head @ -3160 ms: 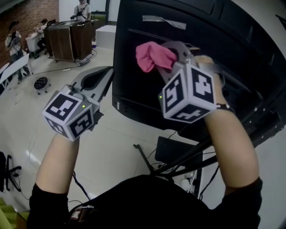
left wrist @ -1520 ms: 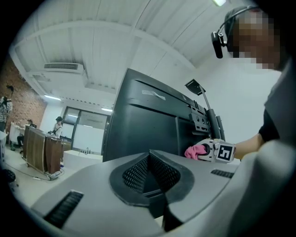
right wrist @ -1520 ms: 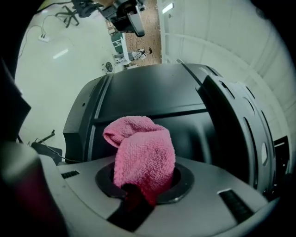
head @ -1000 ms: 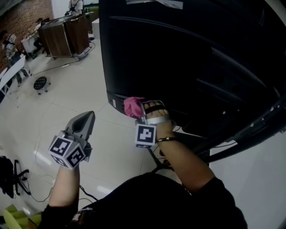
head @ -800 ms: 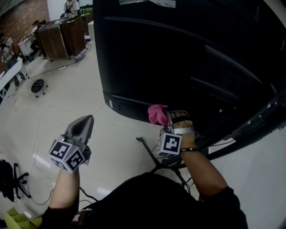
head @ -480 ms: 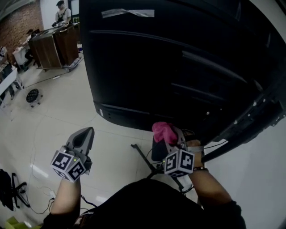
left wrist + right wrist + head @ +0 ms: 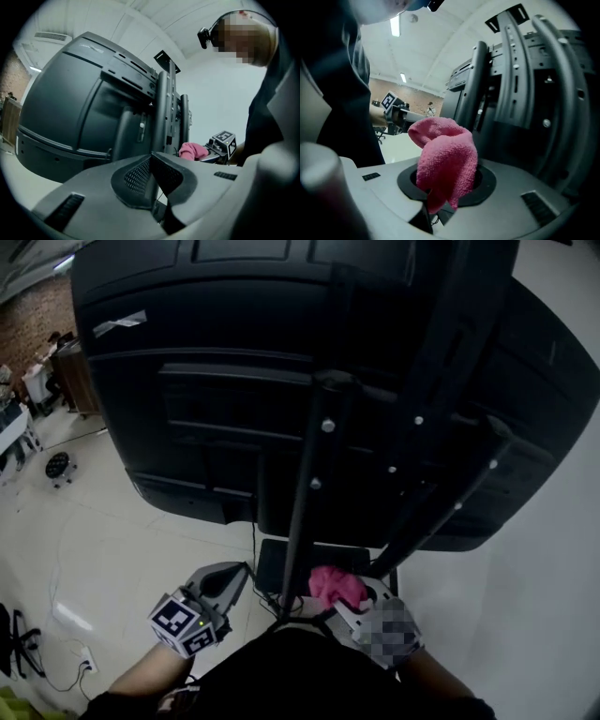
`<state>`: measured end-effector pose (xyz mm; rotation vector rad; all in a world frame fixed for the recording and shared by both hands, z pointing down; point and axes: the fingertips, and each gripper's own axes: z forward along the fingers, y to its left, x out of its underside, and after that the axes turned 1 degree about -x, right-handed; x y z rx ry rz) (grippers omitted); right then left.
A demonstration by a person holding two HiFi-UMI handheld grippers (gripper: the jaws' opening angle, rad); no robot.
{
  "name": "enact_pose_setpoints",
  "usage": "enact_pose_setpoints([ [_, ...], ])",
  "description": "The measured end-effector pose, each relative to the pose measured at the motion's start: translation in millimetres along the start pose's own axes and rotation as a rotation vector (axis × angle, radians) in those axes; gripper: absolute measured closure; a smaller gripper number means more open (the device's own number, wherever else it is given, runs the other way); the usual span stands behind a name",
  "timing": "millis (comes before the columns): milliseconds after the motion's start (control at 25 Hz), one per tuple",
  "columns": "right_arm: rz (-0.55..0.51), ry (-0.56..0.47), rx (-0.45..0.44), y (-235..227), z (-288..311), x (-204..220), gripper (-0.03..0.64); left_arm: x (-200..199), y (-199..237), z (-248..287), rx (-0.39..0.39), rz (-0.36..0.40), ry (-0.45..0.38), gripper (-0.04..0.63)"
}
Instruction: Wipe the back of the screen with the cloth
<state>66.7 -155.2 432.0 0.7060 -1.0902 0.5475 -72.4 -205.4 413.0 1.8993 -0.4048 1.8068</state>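
The black back of the screen fills the upper head view, with the bars of its stand running down across it. My right gripper sits low, below the screen's bottom edge, shut on the pink cloth. In the right gripper view the cloth bulges up out of the shut jaws, clear of the stand's bars. My left gripper is shut and empty, just left of the stand. From the left gripper view the screen's back lies ahead and the cloth to the right.
A black box rests on the floor at the stand's foot, with a cable running to it. The pale floor extends left, with a power strip and cords. Desks and people stand far off at the left.
My right gripper carried the cloth down off the screen's lower edge and toward my body. Both grippers now sit low by the stand. The head view has shifted right, behind the stand.
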Motion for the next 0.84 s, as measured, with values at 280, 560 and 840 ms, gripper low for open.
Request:
enact_pose_setpoints([
  [280, 0.394, -0.096, 0.09, -33, -98, 82, 0.517, 66, -129, 80, 0.052, -0.091, 0.105, 0.598],
  [560, 0.475, -0.143, 0.146, -26, -91, 83, 0.517, 65, -116, 74, 0.086, -0.062, 0.119, 0.598],
  [840, 0.468, -0.178, 0.166, -35, -79, 66, 0.517, 58, -106, 66, 0.103, -0.052, 0.105, 0.598],
])
